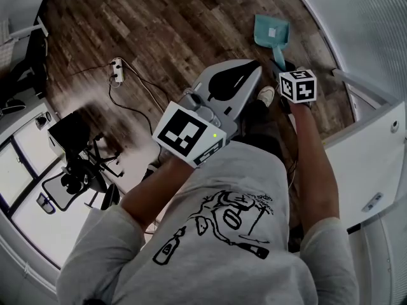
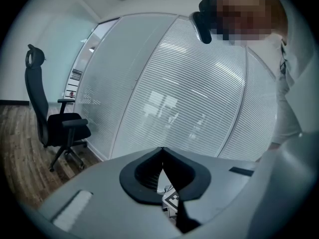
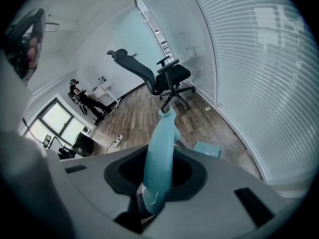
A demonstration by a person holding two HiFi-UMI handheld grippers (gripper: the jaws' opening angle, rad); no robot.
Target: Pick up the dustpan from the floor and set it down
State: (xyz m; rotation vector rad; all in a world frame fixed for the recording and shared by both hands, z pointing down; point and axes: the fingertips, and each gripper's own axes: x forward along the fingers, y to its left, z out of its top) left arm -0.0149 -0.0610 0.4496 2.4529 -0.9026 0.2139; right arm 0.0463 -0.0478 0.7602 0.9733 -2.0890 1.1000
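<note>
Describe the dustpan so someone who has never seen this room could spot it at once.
Find the striped glass wall on the right of the head view, then the wooden floor along its foot. The dustpan is there, its handle clamped in the right gripper. It is the only teal thing; the power strip further left is white.

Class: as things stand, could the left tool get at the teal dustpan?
Probably yes: the dustpan is close ahead of the left tool with nothing between, but its jaws are shut and the right tool grips the handle.
</note>
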